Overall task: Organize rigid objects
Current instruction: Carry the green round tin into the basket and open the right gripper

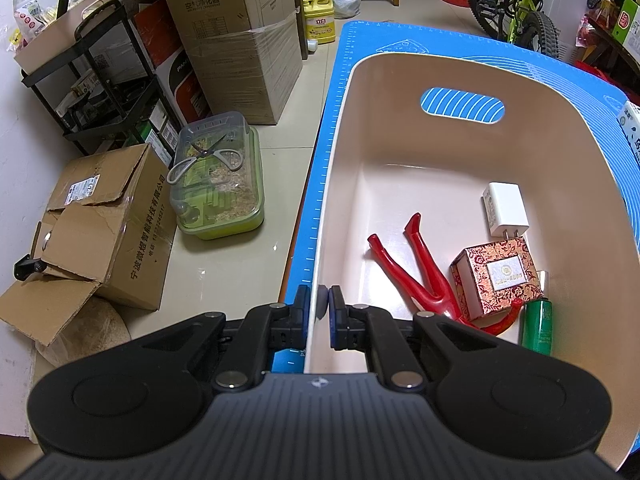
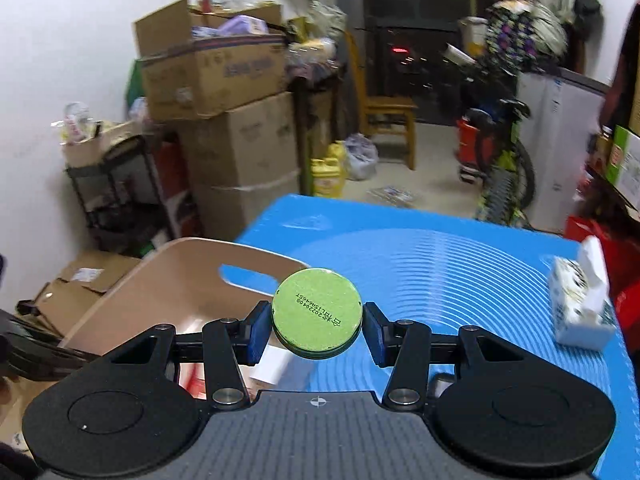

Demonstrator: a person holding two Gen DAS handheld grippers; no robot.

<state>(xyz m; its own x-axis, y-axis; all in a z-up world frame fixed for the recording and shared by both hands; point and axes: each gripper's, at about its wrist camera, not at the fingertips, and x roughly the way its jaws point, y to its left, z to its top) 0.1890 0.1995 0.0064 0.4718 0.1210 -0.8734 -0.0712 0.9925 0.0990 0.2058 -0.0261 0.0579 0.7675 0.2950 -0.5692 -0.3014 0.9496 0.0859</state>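
Note:
A cream plastic basket (image 1: 400, 80) stands on a blue mat (image 1: 344, 52). In it lie a red clip-like tool (image 1: 416, 268), a white charger (image 1: 506, 210), a red patterned box (image 1: 496, 276) and a green lighter (image 1: 538, 326). My left gripper (image 1: 320, 308) is shut on the basket's near left rim. My right gripper (image 2: 316, 324) is shut on a round green tin (image 2: 317, 312), held above the mat to the right of the basket (image 2: 168, 276).
A white carton (image 2: 578, 304) stands on the mat's right side. On the floor to the left are cardboard boxes (image 1: 100, 220), a clear tub with scissors (image 1: 218, 176) and a black rack (image 1: 104, 76). A bicycle (image 1: 516, 4) stands beyond the mat.

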